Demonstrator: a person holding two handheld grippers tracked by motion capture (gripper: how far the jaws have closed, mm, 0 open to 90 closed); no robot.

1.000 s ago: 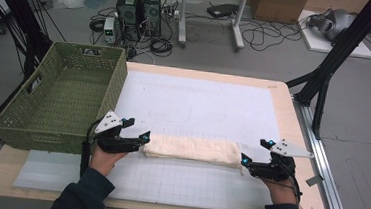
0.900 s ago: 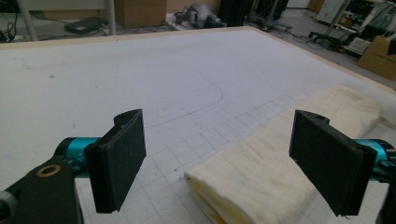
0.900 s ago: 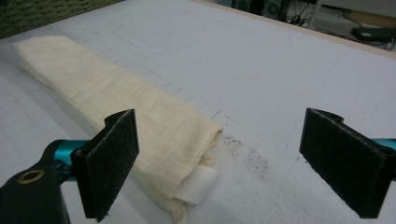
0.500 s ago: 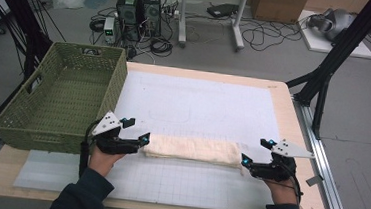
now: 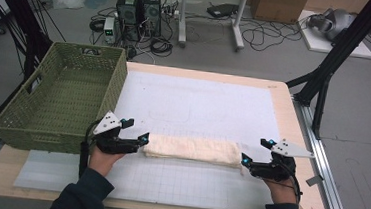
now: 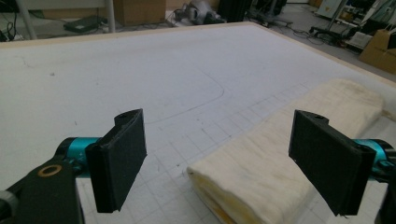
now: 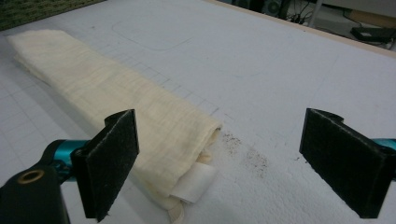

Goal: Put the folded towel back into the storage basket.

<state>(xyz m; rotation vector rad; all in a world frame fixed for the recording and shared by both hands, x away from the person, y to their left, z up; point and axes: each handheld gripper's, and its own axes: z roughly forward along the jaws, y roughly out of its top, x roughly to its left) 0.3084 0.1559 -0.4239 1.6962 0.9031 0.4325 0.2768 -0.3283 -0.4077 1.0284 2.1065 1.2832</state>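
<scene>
Little had changed since half a second before: both hands sat where they had been, each at one end of the cloth, and the cloth lay in the same spot. Nearest the person, the left gripper (image 5: 139, 140) was at the left end of the folded cream towel (image 5: 193, 149), its jaws spread wide with the towel's end between them but not touching either pad, as the left gripper view showed (image 6: 261, 163). The right gripper (image 5: 247, 162) was at the other end, jaws likewise wide apart, the towel's end with its white label (image 7: 194, 183) lying just ahead of them. One towel lay on the white mat (image 5: 213, 106), near its front edge. Farther left stood one green woven basket (image 5: 68, 100), well apart from the towel. Two grippers, one towel, one basket.
</scene>
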